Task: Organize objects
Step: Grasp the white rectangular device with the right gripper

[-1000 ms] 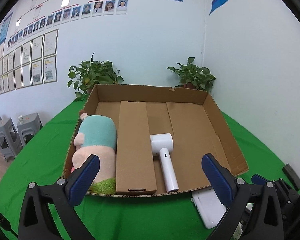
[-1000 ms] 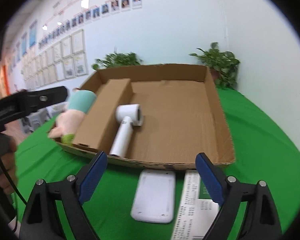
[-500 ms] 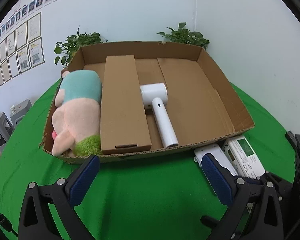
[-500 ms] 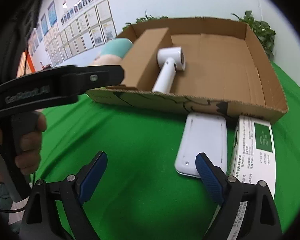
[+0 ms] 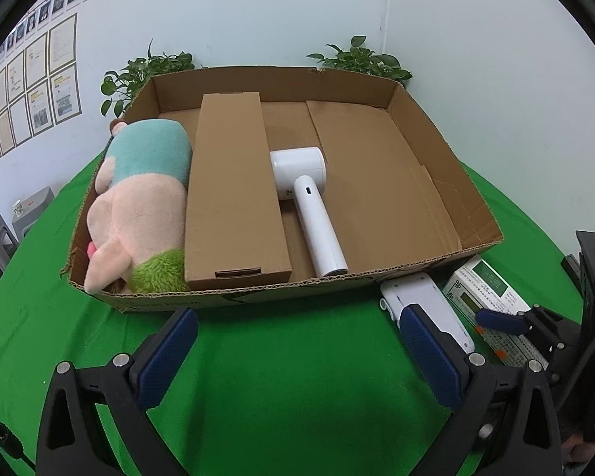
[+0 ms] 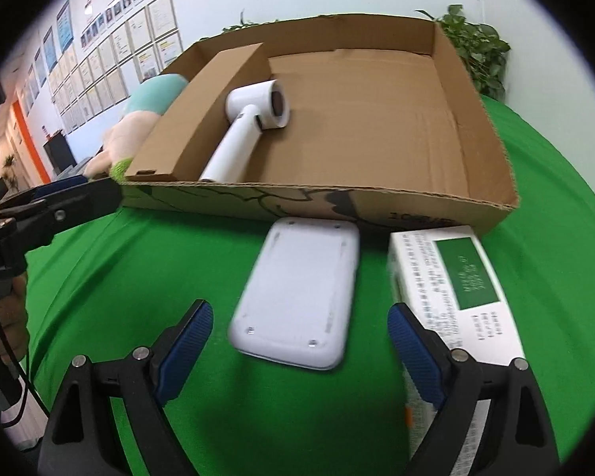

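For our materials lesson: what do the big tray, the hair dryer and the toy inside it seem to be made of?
Tray: brown corrugated cardboard, matte; fluted edge shows along the rim.
Hair dryer: probably hard plastic, smooth white with soft sheen.
Toy: plush fabric, fuzzy pink and teal pile.

1. We cannot read the print on the white carton [image 6: 452, 281]; it is blurred, and the right gripper's finger [image 6: 416, 351] covers its near corner.
2. We see the plush toy [image 6: 133, 127] only partly behind the long cardboard box [image 6: 206, 111].
3. The wall certificates [image 5: 43, 91] are too small to read.
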Demonstrator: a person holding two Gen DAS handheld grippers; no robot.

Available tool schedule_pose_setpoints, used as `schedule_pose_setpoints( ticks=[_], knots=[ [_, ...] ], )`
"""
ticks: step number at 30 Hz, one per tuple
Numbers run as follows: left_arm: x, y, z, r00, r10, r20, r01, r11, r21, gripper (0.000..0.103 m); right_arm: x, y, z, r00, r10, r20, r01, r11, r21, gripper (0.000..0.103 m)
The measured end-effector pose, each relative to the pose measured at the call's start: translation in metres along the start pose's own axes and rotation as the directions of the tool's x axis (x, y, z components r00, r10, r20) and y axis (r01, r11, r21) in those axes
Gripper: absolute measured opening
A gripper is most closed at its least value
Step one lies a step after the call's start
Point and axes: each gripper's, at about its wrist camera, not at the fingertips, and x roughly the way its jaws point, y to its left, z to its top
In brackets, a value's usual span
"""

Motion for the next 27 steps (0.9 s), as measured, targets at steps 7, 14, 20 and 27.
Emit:
schedule_pose_setpoints(
  ticks=[7, 14, 20, 27],
  knots=[
    [0.012, 0.018, 0.001, 0.998, -0.048, -0.050, 0.043, 0.995, -0.085, 0.103, 0.020, 0.019, 0.000, 0.996, -0.066, -0.052, 0.063, 0.997, -0.053, 0.090],
    [0.015, 0.021, -0.002, 0.990, -0.122, -0.071, 0.113, 0.986, -0.124, 0.100, 0.027, 0.018, -0.002, 0.987, -0.114, -0.113, 0.107, 0.992, -0.069, 0.069],
    [0.020, 0.023, -0.018, 0.919, -0.376, -0.121, 0.335, 0.904, -0.266, 0.098, -0.004, 0.028, -0.021, 0.990, 0.019, -0.141, -0.023, 1.000, -0.020, 0.070],
    [0.038, 0.001, -0.040, 0.775, -0.597, -0.209, 0.506, 0.783, -0.362, 0.097, -0.028, 0.043, -0.034, 0.996, 0.004, -0.087, -0.014, 0.994, -0.111, 0.082]
  ],
)
